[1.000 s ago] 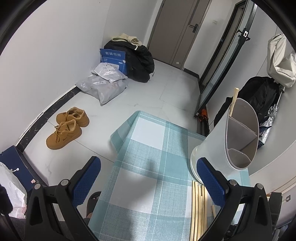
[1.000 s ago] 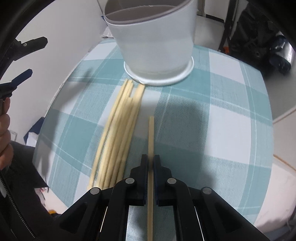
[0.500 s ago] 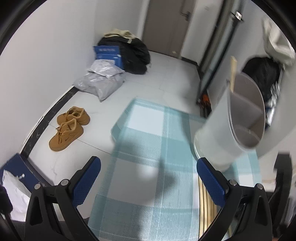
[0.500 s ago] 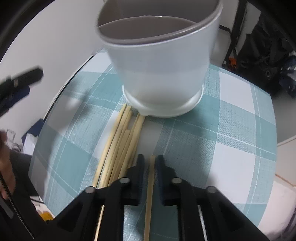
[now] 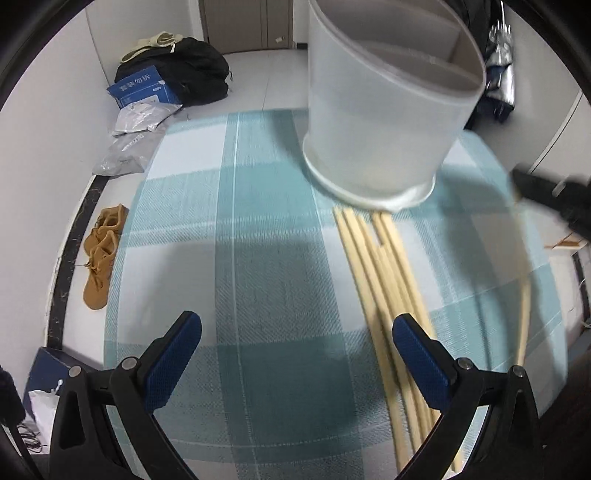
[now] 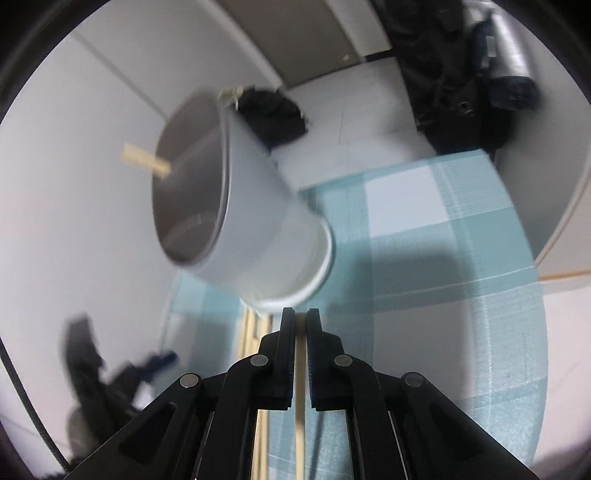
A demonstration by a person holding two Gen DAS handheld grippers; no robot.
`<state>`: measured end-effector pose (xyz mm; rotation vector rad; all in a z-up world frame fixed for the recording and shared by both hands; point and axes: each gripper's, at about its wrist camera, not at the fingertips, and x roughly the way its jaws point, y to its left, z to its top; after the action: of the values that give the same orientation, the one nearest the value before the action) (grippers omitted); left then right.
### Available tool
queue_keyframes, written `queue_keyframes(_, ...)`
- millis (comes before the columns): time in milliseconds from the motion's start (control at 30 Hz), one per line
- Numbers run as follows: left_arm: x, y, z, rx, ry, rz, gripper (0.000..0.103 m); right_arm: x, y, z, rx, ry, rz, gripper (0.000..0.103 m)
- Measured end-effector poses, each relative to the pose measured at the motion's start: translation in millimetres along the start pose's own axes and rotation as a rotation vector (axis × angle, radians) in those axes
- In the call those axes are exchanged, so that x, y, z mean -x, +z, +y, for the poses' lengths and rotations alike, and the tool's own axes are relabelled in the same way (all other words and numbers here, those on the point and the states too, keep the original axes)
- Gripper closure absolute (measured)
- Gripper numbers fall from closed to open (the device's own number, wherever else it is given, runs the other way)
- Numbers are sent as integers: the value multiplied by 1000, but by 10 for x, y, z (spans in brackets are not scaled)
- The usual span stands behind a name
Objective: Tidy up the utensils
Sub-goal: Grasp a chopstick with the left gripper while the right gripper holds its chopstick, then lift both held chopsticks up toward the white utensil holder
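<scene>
A single pale chopstick [image 6: 300, 387] is clamped between the jaws of the right gripper [image 6: 301, 314], its tip just short of the base of the white utensil holder [image 6: 266, 229]. The holder stands on the teal checked tablecloth [image 5: 258, 258] with one stick [image 6: 146, 161] poking above its rim (blurred). A bundle of loose chopsticks [image 5: 384, 266] lies on the cloth, one end just beside the holder's base. The left gripper [image 5: 295, 345] hovers over the cloth, jaws wide apart and empty, near the bundle. Tan shoes [image 5: 99, 258] sit on the floor

White walls [image 5: 55, 122], pale tiled floor [image 5: 266, 81], grey door [image 5: 236, 22].
</scene>
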<state>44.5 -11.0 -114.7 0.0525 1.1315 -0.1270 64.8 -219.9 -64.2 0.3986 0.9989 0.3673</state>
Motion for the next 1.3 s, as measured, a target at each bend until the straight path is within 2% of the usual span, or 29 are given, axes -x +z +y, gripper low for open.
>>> queue_keyframes(133,-42,-15,33,24,19,19,1,242,43,-106,-40,22,-81,98)
queue_keyframes(300,-52,19,98,49,32,33,1,483,35,-214,-94,68,-135,98)
queue_keyframes(433,-113,96,108,71,34,43,2,579,100,-391,-138,83,-167,98)
queue_keyframes(533,-163,199,99,68,49,46,7,649,62,-475,-166,83,-167,98)
queue_keyframes(633,-191,277,79,53,49,40,15,673,45,-516,-181,85,-166,98)
queue_keyframes(733,-207,351,20,46,38,40,29,719,35,-519,-171,85,-174,98)
queue_keyframes(800,-205,384,-8,40,30,33,46,726,40,-509,-163,88,-177,98)
queue_keyframes(833,-200,388,0,41,27,31,51,725,43,-509,-161,87,-177,98)
queue_keyframes(933,-175,384,-3,69,14,23,77,707,53,-503,-157,86,-170,98)
queue_keyframes(967,-163,371,5,85,12,20,95,702,55,-503,-156,84,-170,98)
queue_keyframes(1000,-156,361,6,99,2,21,99,699,56,-503,-156,84,-169,98)
queue_keyframes(1300,-15,372,89,198,-49,-13,101,745,38,-418,-120,77,-200,98)
